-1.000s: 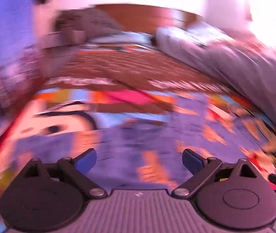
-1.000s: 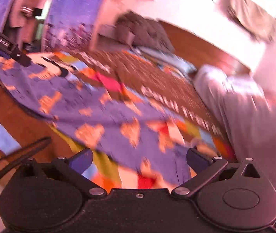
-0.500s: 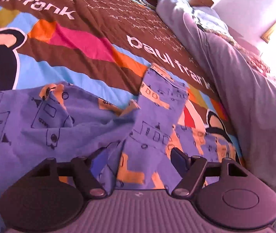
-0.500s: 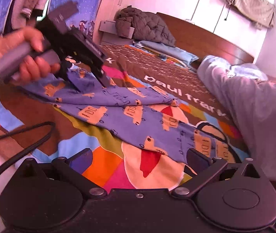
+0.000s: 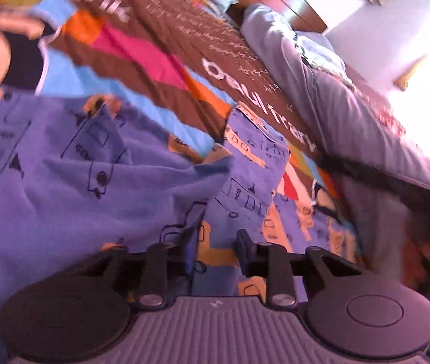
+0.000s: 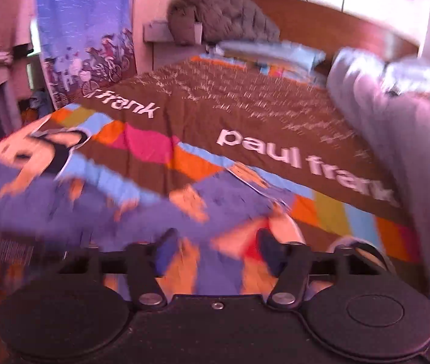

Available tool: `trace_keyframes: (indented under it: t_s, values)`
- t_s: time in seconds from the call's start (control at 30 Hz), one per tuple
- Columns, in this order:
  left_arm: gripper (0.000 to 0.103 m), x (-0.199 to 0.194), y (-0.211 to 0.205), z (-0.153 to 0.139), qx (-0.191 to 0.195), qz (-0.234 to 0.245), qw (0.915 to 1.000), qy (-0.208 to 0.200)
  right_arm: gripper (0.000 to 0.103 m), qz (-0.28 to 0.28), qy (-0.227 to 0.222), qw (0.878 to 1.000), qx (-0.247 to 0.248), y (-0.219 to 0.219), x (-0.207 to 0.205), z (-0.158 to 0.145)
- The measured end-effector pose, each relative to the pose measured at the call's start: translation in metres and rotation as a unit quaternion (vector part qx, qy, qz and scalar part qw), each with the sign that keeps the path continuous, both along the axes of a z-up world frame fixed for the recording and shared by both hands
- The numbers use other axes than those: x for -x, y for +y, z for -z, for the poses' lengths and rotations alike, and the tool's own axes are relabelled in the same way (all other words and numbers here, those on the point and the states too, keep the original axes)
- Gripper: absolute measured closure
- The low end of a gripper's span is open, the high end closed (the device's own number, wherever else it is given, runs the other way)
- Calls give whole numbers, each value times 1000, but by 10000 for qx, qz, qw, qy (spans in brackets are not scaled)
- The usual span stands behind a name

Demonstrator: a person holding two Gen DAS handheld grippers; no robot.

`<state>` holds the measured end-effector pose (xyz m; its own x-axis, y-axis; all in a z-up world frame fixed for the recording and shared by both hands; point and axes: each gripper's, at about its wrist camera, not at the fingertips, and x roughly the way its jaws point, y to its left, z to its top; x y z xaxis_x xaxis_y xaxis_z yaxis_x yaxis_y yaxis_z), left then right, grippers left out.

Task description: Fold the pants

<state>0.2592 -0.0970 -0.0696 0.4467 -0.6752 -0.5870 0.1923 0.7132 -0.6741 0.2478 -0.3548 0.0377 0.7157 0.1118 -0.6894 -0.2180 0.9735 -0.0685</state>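
Observation:
The pants [image 5: 99, 188] are blue with orange vehicle prints and lie spread on the colourful bedspread [image 5: 142, 60]. In the left wrist view my left gripper [image 5: 215, 251] has its jaws narrowed around a raised fold of the pants fabric; a small gap still shows between the fingers. In the right wrist view the pants [image 6: 160, 212] lie blurred across the bed, and my right gripper [image 6: 218, 251] is low over them with its jaws partly closed around the cloth.
A grey duvet [image 5: 351, 115] is bunched along the bed's right side, also in the right wrist view [image 6: 402, 139]. A wooden headboard [image 6: 321, 24], pillows [image 6: 275, 51] and a dark quilted jacket [image 6: 224, 18] are at the far end. A blue curtain [image 6: 84, 24] hangs left.
Both grippers have dropped onto the pants and their jaws have narrowed around the fabric. The left gripper went from hovering open to pinching a raised fold.

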Motion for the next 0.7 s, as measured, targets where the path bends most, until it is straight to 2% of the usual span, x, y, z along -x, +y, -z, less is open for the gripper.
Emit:
trace_keyframes:
  t_s: [0.1, 0.17, 0.2, 0.27, 0.33, 0.37, 0.43, 0.5, 0.53, 0.57, 0.63, 0.7]
  values:
    - [88, -13, 12, 14, 421, -123, 9983, 382, 52, 120, 659, 9976, -150, 19, -80, 9]
    - [91, -17, 14, 21, 527, -144, 9973, 495, 50, 341, 1084, 9932, -267, 30, -121, 18]
    - [91, -17, 13, 22, 515, -128, 9974, 483, 46, 483, 1235, 9909, -243, 35, -140, 24]
    - [91, -18, 10, 19, 393, -80, 9983, 422, 31, 815, 1485, 9855, 51, 44, -169, 38]
    - [91, -17, 7, 17, 265, -60, 9989, 385, 31, 1149, 1720, 9778, 341, 47, -189, 55]
    - [91, -18, 6, 15, 216, -49, 9990, 379, 36, 1306, 1909, 9725, 294, 45, -196, 64]
    - [92, -19, 2, 11, 120, -54, 9991, 399, 39, 1600, 2153, 9631, -208, 38, -201, 74]
    - [103, -18, -2, 6, -101, -185, 9988, 440, 64, 1715, 2043, 9635, -229, 34, -199, 75]
    - [103, -16, -4, 3, -169, -195, 9989, 400, 89, 1746, 1946, 9650, -186, 33, -195, 73]
    - [103, -14, -7, -1, -282, -217, 9989, 313, 101, 1785, 1884, 9652, -330, 28, -191, 70]
    - [103, -8, -14, -11, -565, -202, 9981, 124, 101, 1933, 1788, 9620, -722, 19, -182, 63]
    - [103, -3, -20, -21, -784, -138, 9968, -19, 101, 1928, 1491, 9648, -990, 8, -169, 51]
